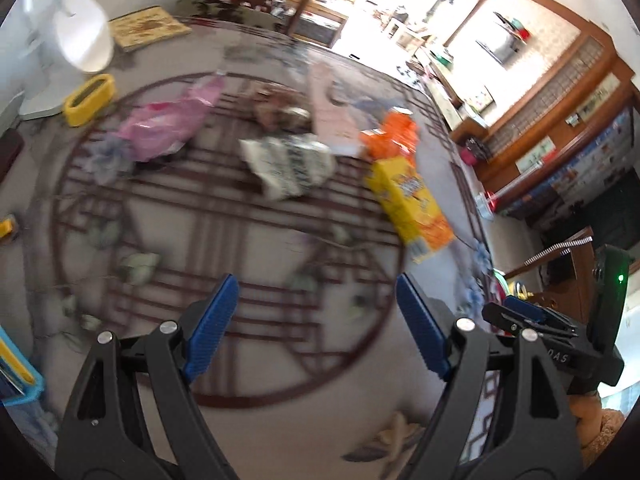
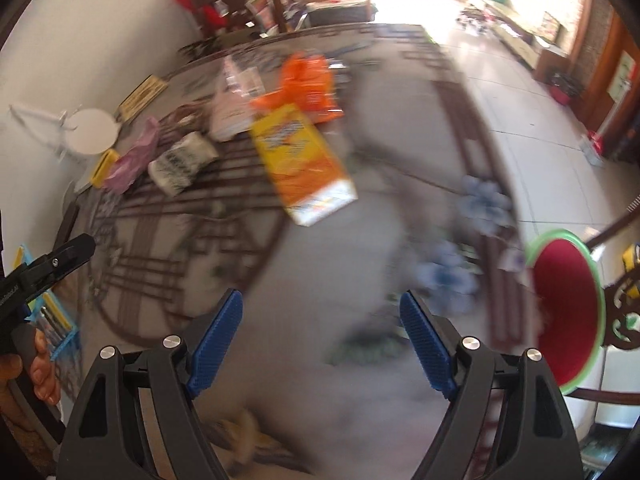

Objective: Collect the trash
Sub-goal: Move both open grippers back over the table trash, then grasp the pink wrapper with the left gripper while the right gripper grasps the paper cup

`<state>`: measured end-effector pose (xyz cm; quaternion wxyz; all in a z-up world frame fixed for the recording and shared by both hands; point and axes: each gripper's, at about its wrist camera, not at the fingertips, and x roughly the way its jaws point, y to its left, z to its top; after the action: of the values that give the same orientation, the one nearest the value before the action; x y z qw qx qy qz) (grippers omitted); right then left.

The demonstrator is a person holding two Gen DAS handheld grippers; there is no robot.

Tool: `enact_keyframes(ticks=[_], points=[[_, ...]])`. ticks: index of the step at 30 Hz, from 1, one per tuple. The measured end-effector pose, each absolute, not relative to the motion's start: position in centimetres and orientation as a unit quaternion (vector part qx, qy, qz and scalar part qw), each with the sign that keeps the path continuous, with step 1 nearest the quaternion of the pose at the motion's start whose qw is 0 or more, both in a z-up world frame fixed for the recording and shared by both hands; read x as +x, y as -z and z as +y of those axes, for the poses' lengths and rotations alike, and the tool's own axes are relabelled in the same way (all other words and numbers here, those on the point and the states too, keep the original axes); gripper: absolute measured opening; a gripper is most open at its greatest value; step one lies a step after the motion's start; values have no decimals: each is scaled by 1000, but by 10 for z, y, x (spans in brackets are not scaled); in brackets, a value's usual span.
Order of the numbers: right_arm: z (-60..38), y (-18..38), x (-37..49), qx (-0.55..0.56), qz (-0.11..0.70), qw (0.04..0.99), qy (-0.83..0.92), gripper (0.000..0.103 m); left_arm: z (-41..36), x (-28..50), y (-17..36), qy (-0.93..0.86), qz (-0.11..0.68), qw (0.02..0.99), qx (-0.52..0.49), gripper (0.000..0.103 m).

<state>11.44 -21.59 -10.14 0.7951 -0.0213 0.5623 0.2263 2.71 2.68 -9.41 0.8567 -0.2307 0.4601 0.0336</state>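
Trash scattered on patterned table (image 1: 280, 420), yellow-orange box (image 1: 412, 208) at 1 o'clock ahead of left gripper (image 1: 316, 320), crumpled white wrapper (image 1: 288, 168) and pink bag (image 1: 168, 128) toward 11, left gripper and right gripper (image 2: 320, 336) both spread wide, gripping nothing.

Bright daylight floods the pale tiled floor (image 2: 532, 128) beyond a dark wooden chair (image 2: 236, 0) against a white wall (image 2: 80, 40).

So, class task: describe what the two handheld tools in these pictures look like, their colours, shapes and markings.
Each tool, left tool and right tool, has two black plastic arms shaped like clamp handles with triangular cut-outs and silver round rivets. The fingers carry blue ribbed pads. In the left wrist view the right tool's body shows a small green light and pale lettering.
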Motion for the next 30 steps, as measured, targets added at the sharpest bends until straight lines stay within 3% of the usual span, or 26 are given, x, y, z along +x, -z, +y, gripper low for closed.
enact_keyframes(ticks=[6,9,12,23,25,28,29,30], points=[[-126,100,147,6,563,777,-282,79,87,19,101,-76,454,851,-253,79],[-80,108,169,18,568,770,-291,87,107,17,105,-87,452,849,-260,79],[-45,125,193,22,579,767,-274,88,124,17,107,-95,449,847,-269,79],[44,160,197,-246,522,776,-255,95,184,49,111,-123,420,853,-284,82],[44,163,199,-269,512,776,-250,91,190,67,110,-118,417,858,-276,84],[38,156,201,-280,488,789,-248,55,194,97,112,-114,418,865,-254,84],[32,152,204,-267,493,787,-257,47,194,105,114,-113,421,865,-249,84],[29,150,207,-253,503,782,-266,46,194,119,119,-109,428,864,-242,84]])
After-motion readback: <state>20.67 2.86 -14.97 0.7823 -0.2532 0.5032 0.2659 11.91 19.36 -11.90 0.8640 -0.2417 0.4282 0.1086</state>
